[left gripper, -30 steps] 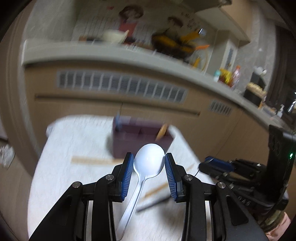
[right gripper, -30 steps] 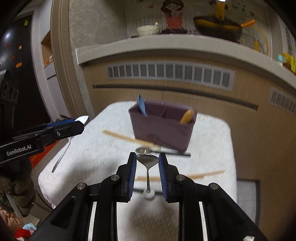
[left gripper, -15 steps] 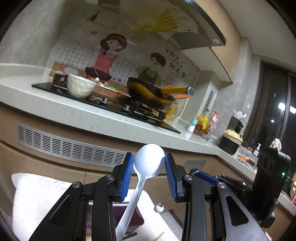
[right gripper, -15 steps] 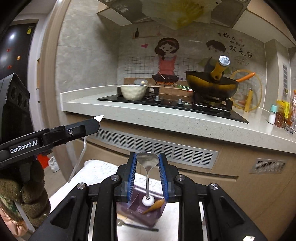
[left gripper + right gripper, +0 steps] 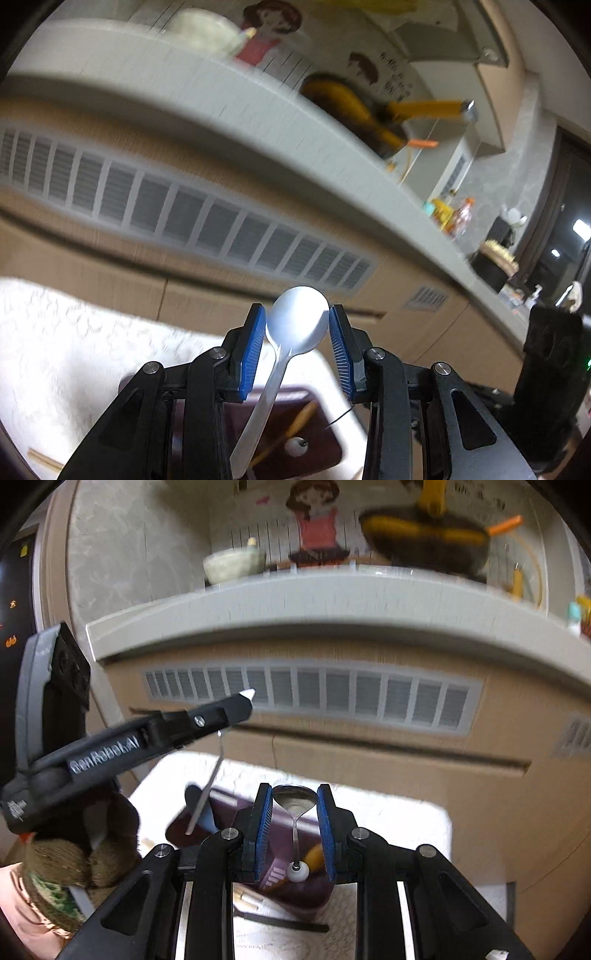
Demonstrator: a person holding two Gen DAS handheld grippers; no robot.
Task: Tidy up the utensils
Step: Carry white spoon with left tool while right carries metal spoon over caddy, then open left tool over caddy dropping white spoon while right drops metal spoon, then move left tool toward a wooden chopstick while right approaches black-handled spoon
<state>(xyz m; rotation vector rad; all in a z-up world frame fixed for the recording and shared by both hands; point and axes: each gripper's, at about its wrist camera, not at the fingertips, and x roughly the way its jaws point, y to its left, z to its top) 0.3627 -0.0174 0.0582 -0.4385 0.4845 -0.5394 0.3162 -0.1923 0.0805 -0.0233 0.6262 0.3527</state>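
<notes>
My left gripper holds a white plastic spoon by its bowl, the handle hanging down. Its jaws are opening a little, but the pads still touch the bowl. The right gripper is shut on the bowl of a metal spoon, whose handle ends in a white ball. Both spoons hang over the purple organizer box. In the right wrist view the left gripper reaches in from the left, and the white spoon's handle dangles above the box's left compartment.
The box stands on a table with a white cloth. A blue utensil and a wooden-handled one sit in it. Chopsticks and a black stick lie in front. Behind runs a kitchen counter with a vent.
Half a second ago both views looked level at the stove and counter. Now both grippers have tipped down and moved in over the purple box, each spoon still gripped.
</notes>
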